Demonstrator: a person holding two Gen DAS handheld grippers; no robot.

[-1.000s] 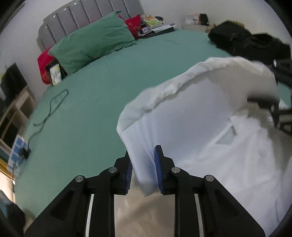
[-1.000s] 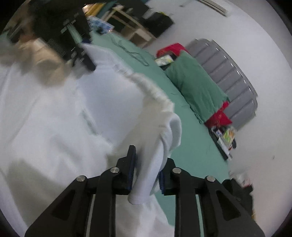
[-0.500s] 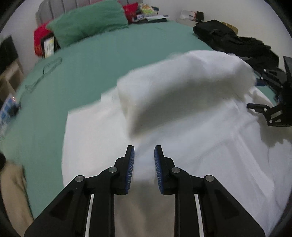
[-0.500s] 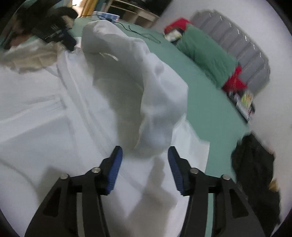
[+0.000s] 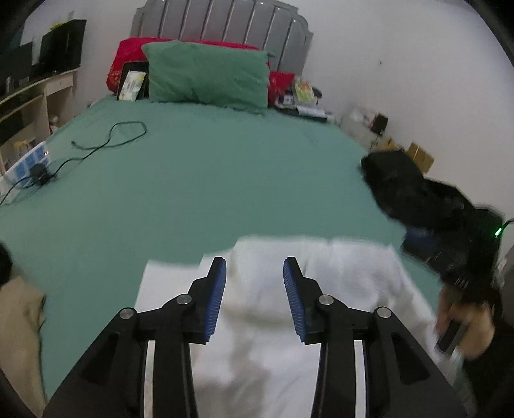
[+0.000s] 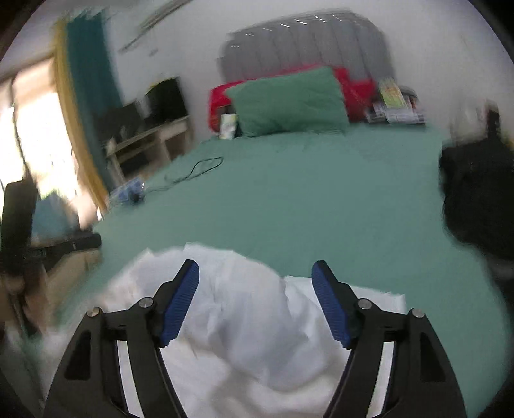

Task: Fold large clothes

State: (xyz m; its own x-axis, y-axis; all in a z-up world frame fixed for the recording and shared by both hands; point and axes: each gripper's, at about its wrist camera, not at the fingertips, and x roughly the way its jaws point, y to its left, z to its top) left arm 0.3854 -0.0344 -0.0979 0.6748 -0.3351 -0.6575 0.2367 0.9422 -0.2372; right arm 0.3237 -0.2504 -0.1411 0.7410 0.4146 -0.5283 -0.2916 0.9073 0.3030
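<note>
A large white garment lies on the green bed sheet at the near edge, its top part laid over in a loose fold. It also shows in the right wrist view, rumpled. My left gripper is open and empty above the garment. My right gripper is open wider and empty above the same garment. The right hand and its gripper body show at the right of the left wrist view.
A green pillow and red cushions lean on the grey headboard. A black cable and charger lie on the sheet at left. A black clothes pile sits at the right edge. Shelves stand left.
Both grippers let go of the white garment's edge and opened. The lifted fold dropped onto the garment. Both grippers pulled back and tilted up toward the headboard.
</note>
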